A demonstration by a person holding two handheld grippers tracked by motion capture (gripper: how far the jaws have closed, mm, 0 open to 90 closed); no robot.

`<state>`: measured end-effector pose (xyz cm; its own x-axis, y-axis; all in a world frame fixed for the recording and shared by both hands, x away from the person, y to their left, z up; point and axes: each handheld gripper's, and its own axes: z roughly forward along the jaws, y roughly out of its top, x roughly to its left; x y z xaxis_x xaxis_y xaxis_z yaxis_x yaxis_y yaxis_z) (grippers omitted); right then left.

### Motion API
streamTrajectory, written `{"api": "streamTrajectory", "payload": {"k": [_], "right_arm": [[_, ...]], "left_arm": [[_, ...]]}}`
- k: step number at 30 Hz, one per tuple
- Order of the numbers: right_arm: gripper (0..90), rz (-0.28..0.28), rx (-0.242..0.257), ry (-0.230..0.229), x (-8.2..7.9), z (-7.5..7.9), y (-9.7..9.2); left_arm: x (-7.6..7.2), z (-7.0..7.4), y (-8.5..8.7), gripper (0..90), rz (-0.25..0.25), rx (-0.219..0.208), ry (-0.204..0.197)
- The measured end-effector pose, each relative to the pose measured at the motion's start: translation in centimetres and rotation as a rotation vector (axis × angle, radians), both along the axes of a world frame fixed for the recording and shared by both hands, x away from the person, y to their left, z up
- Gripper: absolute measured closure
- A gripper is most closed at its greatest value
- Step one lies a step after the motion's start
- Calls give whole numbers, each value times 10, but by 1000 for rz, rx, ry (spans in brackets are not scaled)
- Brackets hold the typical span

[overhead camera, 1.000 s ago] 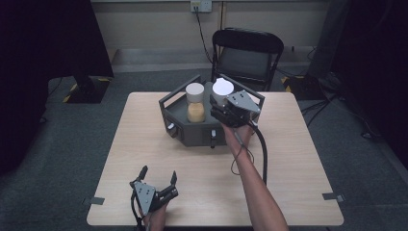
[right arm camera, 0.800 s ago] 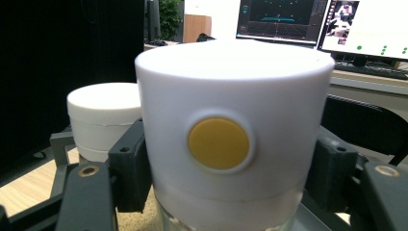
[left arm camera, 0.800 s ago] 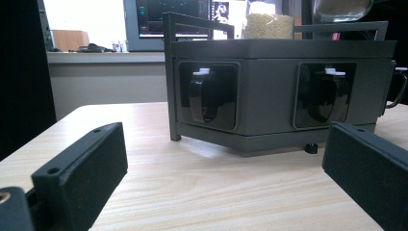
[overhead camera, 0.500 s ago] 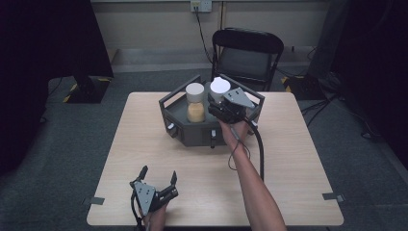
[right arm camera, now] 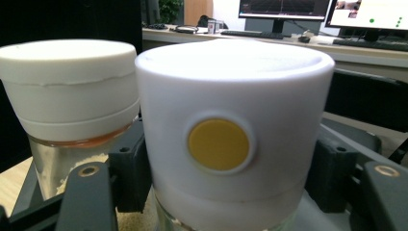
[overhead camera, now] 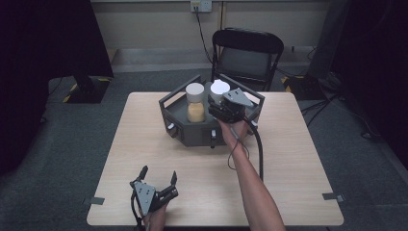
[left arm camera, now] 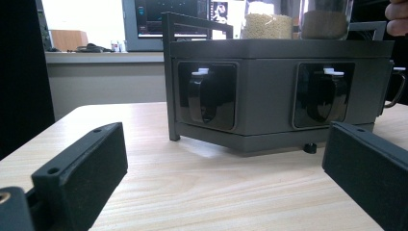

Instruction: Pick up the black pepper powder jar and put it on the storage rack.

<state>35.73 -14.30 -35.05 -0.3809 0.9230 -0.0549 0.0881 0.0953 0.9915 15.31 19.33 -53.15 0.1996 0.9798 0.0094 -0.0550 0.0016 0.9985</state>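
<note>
1. Because a jar with a white cap (right arm camera: 234, 130) is being handled at the dark grey rack (overhead camera: 183, 132), it is gripped just below its top, where the cap bears a round yellow disc (right arm camera: 218, 144) facing the right gripper's camera.
2. Between the jaws of the right gripper (overhead camera: 222, 107) the cap is seated squarely, one black pad pressed to each side, so the jaws are clamped on it.
3. Upright at the back right of the rack's top tray the jar is seen in the high view, close beside a second white-capped jar (overhead camera: 195, 102) of pale grain; the two look nearly touching.
4. Presumably the hold is taken high so that the neighbouring jar and the tray rail are cleared.
5. Well apart, near the table's (overhead camera: 288, 159) front edge, the left gripper (overhead camera: 158, 186) is rested with its jaws spread and nothing between them, kept out of the way.
</note>
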Motion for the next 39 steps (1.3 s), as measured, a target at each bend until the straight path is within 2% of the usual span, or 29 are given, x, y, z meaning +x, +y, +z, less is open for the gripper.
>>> {"api": "streamTrajectory", "payload": {"k": [9,16,34,39], "right_arm": [[303,-7,3,18,5,-5,-1],[303,-23,30,4,3,-13,-1],[299,-4,21,20,5,-12,-6],[209,-6,33,17,5,-11,-5]], "left_arm": [[0,0,0,13,-1,0,0],[0,0,0,13,-2,0,0],[0,0,0,13,-2,-1,0],[0,0,0,13,-2,1,0]]}}
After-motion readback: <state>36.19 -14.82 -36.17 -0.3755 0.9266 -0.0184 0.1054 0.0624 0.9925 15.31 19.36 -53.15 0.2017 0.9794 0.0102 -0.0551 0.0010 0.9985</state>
